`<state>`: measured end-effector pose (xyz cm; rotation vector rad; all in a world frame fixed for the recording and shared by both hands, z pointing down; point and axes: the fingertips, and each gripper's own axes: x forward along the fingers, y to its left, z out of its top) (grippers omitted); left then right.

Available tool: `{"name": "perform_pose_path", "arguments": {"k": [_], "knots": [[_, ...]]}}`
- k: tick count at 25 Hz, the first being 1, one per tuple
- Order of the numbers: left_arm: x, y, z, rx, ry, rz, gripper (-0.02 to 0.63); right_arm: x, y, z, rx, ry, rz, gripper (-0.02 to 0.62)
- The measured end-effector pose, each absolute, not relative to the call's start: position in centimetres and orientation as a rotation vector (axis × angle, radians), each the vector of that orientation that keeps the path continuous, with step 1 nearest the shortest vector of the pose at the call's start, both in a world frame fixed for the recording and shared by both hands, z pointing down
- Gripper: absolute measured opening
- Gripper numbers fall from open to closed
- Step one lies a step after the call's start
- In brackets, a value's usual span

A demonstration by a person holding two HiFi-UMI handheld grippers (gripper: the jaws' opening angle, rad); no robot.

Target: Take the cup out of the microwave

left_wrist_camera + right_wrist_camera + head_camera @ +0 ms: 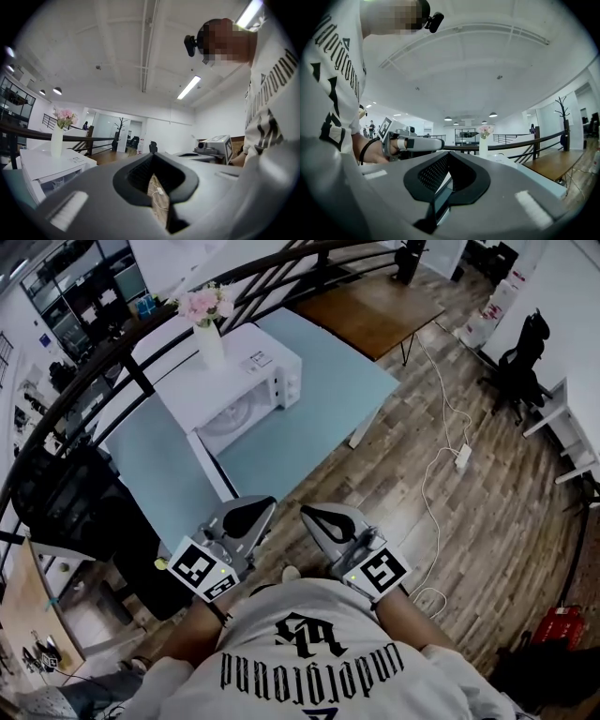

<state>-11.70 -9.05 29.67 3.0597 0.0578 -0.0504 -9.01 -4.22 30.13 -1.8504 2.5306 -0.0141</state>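
A white microwave (239, 390) stands on the pale blue table (323, 395) with its door closed; no cup shows in any view. A white vase of pink flowers (208, 329) sits on top of it. My left gripper (246, 514) and right gripper (314, 517) are held side by side close to my body, well short of the table, both shut with nothing between the jaws. In the left gripper view the left gripper (152, 157) points past the microwave (51, 171) at its left. In the right gripper view the right gripper (449, 157) faces the vase (483, 145).
A dark curved railing (141, 329) runs behind the table. A brown table (370, 310) stands beyond it. A black office chair (520, 371) is at the right, another black chair (75, 502) at the left. A white cable and power strip (462, 457) lie on the wooden floor.
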Motion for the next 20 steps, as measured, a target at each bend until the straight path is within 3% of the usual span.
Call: {"name": "perform_pose_path", "arguments": {"k": [10, 20], "knots": [[-8.5, -13.3, 30.4, 3.049, -0.118, -0.041, 0.049, -5.0, -10.1, 31.0, -1.673, 2.627, -0.016, 0.003], [-1.5, -21.6, 34.0, 2.963, -0.435, -0.001, 0.049, 3.7, -19.4, 34.1, -1.439, 2.787, -0.119, 0.003]]}}
